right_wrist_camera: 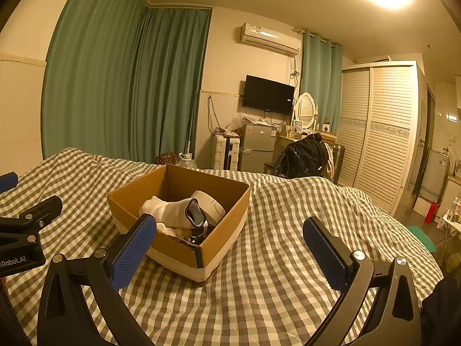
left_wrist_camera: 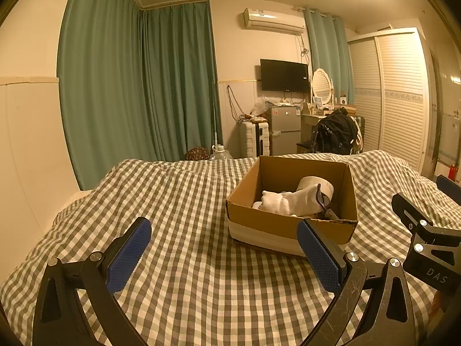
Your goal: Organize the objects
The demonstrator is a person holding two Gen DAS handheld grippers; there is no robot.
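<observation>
- Left gripper (left_wrist_camera: 224, 256) and right gripper (right_wrist_camera: 227, 253): jaws wide, empty, above the checked bedspread (left_wrist_camera: 178, 201).
- Cardboard box (right_wrist_camera: 224, 230) holds white socks (right_wrist_camera: 164, 210) and tape roll (right_wrist_camera: 210, 204).
- Judged step: sorting apparently complete; next move requires locating any remaining item.

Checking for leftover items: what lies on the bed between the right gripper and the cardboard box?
Nothing: only bare checked bedcover lies between the open right gripper and the cardboard box, as the right wrist view shows.
</observation>
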